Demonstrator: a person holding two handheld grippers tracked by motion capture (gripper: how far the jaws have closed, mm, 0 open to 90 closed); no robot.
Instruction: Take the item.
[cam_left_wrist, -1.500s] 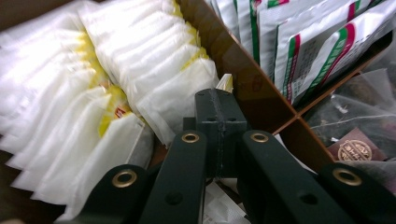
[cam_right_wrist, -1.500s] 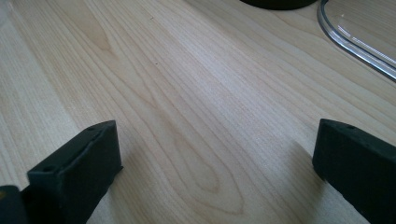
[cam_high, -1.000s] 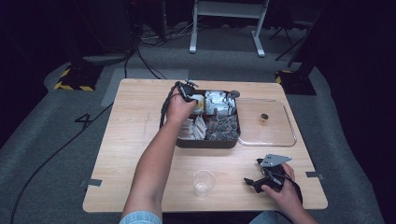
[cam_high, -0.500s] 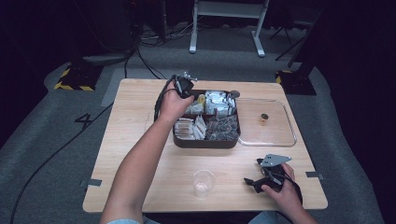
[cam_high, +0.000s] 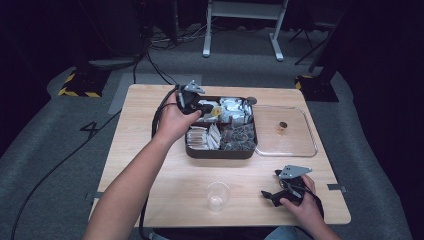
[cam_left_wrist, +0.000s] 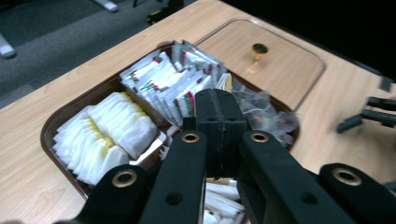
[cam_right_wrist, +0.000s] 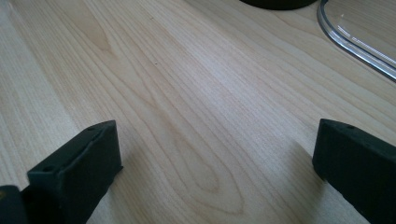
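Note:
A dark brown tray (cam_high: 220, 152) at the table's middle holds white sachets (cam_left_wrist: 112, 130), red-and-green printed sachets (cam_left_wrist: 173, 79) and clear-wrapped dark packets (cam_left_wrist: 266, 116) in separate compartments. My left gripper (cam_high: 209, 108) hovers over the tray's back left part with its jaws pressed together (cam_left_wrist: 220, 116). A small pale sachet with a yellow edge (cam_left_wrist: 225, 83) sticks out past the tips and seems pinched between them. My right gripper (cam_high: 280, 192) rests on the wood near the front right edge. Its jaws stand wide apart (cam_right_wrist: 215, 154) over bare table.
A clear plastic lid (cam_high: 287, 145) with a small knob (cam_high: 283, 126) lies flat just right of the tray. A clear plastic cup (cam_high: 218, 195) stands upright near the front edge, left of the right gripper. Cables trail off the table's left side.
The left hand has risen out of the tray and drawn back to the left with its jaws shut. The right hand has stayed where it was.

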